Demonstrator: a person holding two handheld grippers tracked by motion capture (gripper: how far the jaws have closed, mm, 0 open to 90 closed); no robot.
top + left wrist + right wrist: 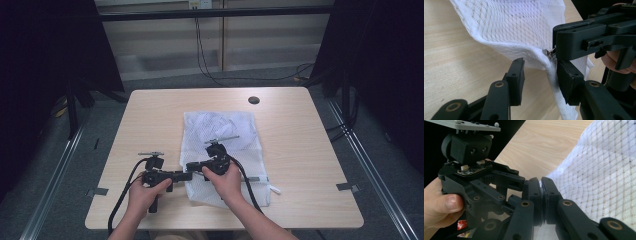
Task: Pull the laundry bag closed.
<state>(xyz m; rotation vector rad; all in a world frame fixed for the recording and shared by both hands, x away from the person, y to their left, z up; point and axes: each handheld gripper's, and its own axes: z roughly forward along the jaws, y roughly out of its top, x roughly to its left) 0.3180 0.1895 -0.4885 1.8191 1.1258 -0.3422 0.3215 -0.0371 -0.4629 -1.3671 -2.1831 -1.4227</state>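
Note:
A white mesh bag (220,130) lies flat on the middle of the wooden table (150,115). At the bag's near left corner my right gripper (192,166) is shut on the mesh edge, beside a small metal zipper pull (548,53). In the right gripper view its jaws (541,188) are pressed together on a thin layer of fabric. My left gripper (541,80) comes in from the left with its jaws apart. A raised fold of the bag's edge (550,75) hangs between them and lies against the right-hand pad (567,77). The left-hand pad stands clear of it.
A dark round hole (254,100) sits in the table near its far edge. A white tab (272,189) sticks out at the bag's near right corner. Cables trail from both grippers over the table's near edge. Bare wood lies left and right of the bag.

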